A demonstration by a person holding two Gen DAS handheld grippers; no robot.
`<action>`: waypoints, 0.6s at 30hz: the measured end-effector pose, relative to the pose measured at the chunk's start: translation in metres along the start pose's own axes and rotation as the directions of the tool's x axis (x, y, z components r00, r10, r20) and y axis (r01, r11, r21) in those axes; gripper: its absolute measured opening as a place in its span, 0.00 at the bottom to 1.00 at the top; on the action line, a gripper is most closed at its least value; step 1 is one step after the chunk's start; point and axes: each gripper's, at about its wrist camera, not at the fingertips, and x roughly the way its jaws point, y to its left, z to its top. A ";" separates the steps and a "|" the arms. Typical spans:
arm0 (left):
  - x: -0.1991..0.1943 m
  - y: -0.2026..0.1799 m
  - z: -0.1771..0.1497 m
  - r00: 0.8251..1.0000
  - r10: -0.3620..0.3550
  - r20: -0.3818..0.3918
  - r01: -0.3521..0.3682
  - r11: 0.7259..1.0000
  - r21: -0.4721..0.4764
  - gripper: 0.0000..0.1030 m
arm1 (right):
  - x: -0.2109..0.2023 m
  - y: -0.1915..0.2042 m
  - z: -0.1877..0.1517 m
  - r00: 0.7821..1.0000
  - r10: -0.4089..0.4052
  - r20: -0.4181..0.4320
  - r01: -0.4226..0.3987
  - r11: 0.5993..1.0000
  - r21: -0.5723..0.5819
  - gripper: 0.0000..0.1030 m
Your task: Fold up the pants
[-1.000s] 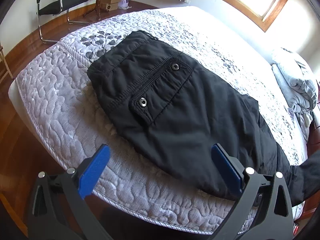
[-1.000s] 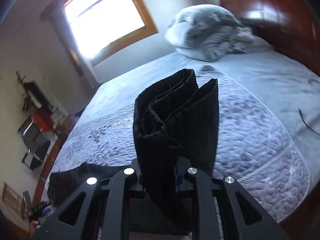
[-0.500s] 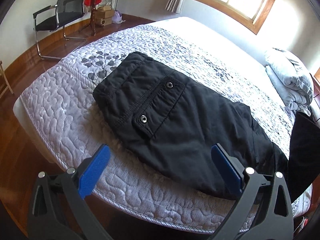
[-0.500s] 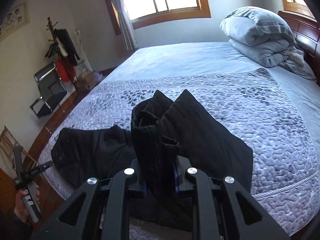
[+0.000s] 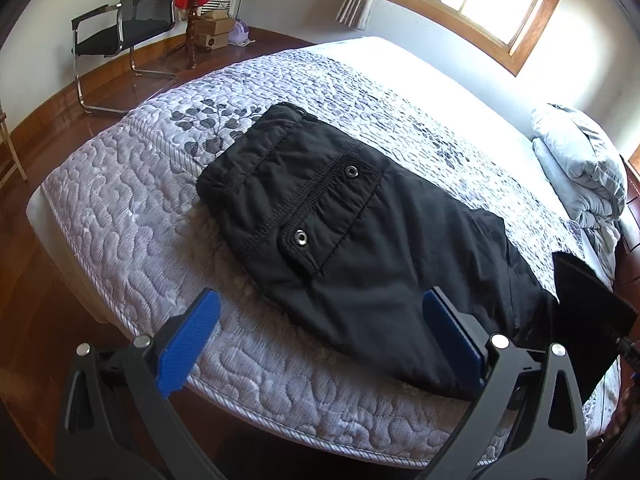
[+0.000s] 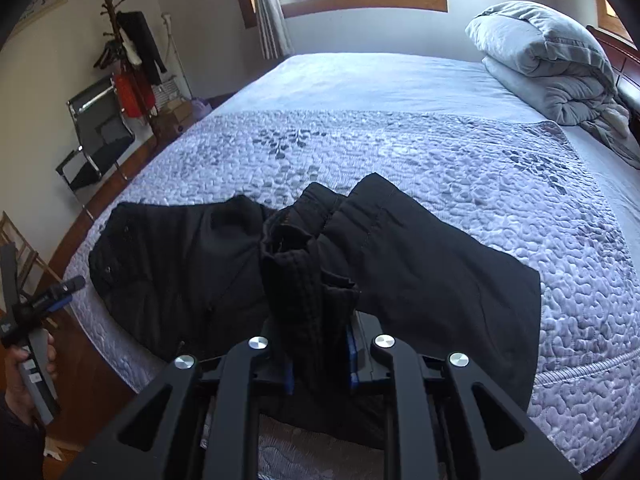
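Black pants [image 5: 352, 236] lie along the near edge of the quilted bed [image 5: 120, 208], waistband to the left, a snap-button pocket on top. My left gripper [image 5: 320, 336] is open and empty, held off the bed's edge in front of the seat of the pants. My right gripper [image 6: 320, 360] is shut on the bunched leg cuffs [image 6: 304, 272] and holds them up over the pants [image 6: 180, 272], the legs draped back over the bed. The lifted leg end also shows at the right of the left wrist view [image 5: 588, 312].
A rolled grey duvet [image 6: 544, 64] lies at the head of the bed. A black chair [image 5: 132, 28], a coat stand [image 6: 132, 60] and boxes stand on the wooden floor to the left. The left gripper [image 6: 36, 308] and the hand holding it show at the right wrist view's left edge.
My right gripper has swung left and lowered with the leg cuffs, carrying them toward the waistband. My left gripper has pulled back a little and stays open.
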 end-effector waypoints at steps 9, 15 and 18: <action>0.002 0.006 -0.004 1.000 -0.005 -0.011 0.004 0.999 -0.033 0.98 | 0.029 0.025 -0.026 0.997 -0.044 -0.063 0.038 0.994 -0.105 0.18; 0.006 0.003 -0.006 1.000 -0.008 -0.022 0.008 0.999 -0.037 0.98 | 0.050 0.034 -0.046 0.993 -0.056 -0.107 0.040 0.988 -0.152 0.18; 0.007 0.002 -0.008 1.000 -0.006 -0.025 0.005 1.000 -0.031 0.98 | 0.057 0.039 -0.055 0.991 -0.070 -0.118 0.047 0.980 -0.191 0.21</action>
